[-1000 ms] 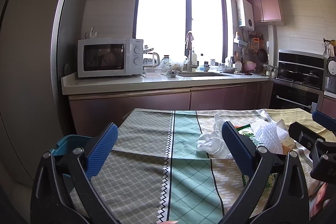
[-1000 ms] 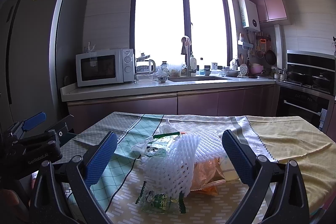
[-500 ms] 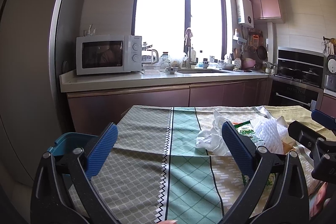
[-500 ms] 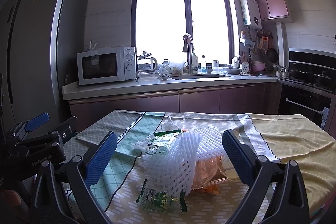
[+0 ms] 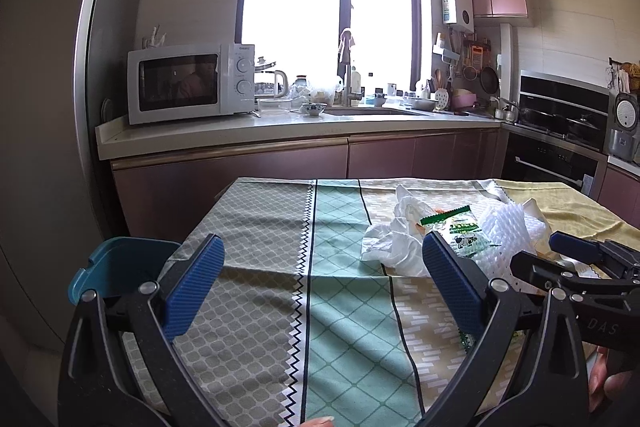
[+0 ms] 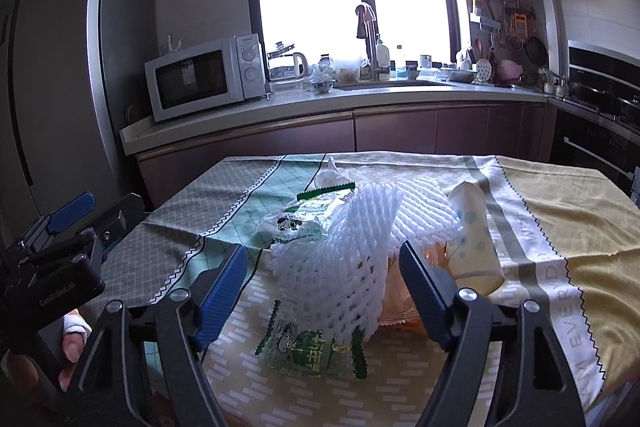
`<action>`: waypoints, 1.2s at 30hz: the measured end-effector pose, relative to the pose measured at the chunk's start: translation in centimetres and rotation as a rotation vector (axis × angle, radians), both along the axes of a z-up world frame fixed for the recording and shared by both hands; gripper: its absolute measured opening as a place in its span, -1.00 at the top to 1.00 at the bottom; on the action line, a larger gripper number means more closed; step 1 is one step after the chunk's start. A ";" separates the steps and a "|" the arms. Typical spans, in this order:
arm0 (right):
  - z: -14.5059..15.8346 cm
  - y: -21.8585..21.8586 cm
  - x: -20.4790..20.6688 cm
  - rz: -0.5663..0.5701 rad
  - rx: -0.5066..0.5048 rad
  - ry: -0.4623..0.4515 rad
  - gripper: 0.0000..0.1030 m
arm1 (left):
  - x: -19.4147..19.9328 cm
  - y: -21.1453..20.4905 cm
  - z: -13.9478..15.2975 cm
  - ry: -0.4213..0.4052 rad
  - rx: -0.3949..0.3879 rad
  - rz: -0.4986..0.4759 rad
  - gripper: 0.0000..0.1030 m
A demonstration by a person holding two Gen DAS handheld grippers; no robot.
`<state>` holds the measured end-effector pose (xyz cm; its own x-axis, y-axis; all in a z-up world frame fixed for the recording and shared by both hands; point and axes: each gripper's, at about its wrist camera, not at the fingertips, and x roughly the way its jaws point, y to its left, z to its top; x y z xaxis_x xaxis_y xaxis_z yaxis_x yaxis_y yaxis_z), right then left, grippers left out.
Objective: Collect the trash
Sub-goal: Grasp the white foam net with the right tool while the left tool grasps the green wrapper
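Right hand-held gripper [image 6: 322, 285]: jaws closing, either side of the white foam-mesh fruit sleeve [image 6: 344, 259]; blue pads not yet pressing it.
Left hand-held gripper [image 5: 320, 285]: released, nothing between its fingers, above the patterned tablecloth surface [image 5: 260, 251].
Trash pile: foam sleeve atop green printed snack wrappers [image 6: 316, 349], beside a dotted paper cup [image 6: 474, 239] lying tipped and crumpled white tissue [image 5: 394, 241].
Teal bin [image 5: 120, 267]: off the surface's left edge.

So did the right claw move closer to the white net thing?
Yes. The right claw has dipped down toward the white foam net; the microwave sits lower in view.
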<state>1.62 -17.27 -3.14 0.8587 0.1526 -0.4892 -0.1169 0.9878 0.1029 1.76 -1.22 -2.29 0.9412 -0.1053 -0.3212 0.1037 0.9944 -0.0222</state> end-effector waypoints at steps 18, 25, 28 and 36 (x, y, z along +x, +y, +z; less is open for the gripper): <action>-1.3 -3.1 1.2 0.068 0.165 0.110 0.81 | 6.2 -3.2 -1.3 0.187 -0.053 -0.255 -0.67; -1.0 -3.8 1.1 0.087 0.177 0.091 0.83 | 10.2 -4.5 -2.1 0.310 -0.120 -0.377 -0.27; -1.1 -3.9 1.2 0.094 0.179 0.095 0.83 | 11.6 -5.7 -2.6 0.364 -0.144 -0.442 -0.25; -1.6 -3.8 1.5 0.109 0.181 0.104 0.83 | 14.8 -8.0 -4.7 0.482 -0.211 -0.530 0.46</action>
